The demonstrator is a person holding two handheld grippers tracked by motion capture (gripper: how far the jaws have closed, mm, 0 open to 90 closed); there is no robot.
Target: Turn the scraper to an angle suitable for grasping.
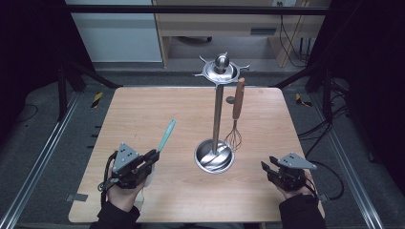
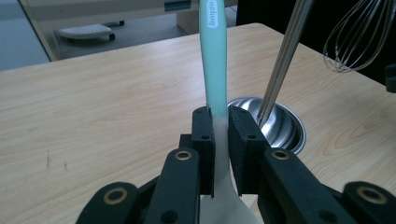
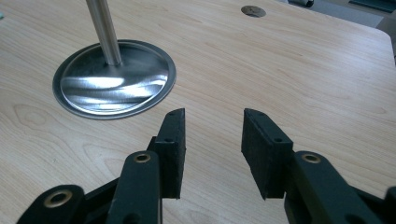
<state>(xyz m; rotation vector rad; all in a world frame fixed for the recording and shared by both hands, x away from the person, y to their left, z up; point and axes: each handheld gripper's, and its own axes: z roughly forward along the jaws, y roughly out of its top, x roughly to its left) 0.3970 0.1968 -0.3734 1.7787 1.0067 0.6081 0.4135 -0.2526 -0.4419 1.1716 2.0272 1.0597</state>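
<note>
Left tongs (image 1: 152, 156) clamped on spatula (image 1: 166, 135), handle up, off counter (image 1: 143, 109), left of rack (image 1: 218, 102). Whisk (image 1: 235, 119) already hung on rack. Spatula pickup done; hanging likely left. Right tongs (image 1: 268, 168) open, idle near counter's right edge.

Spatula (image 2: 214, 70): teal handle, pale whitish blade, clamped at the neck in the left gripper (image 2: 221, 135), handle pointing away, just left of the stand (image 1: 215, 156).
</note>
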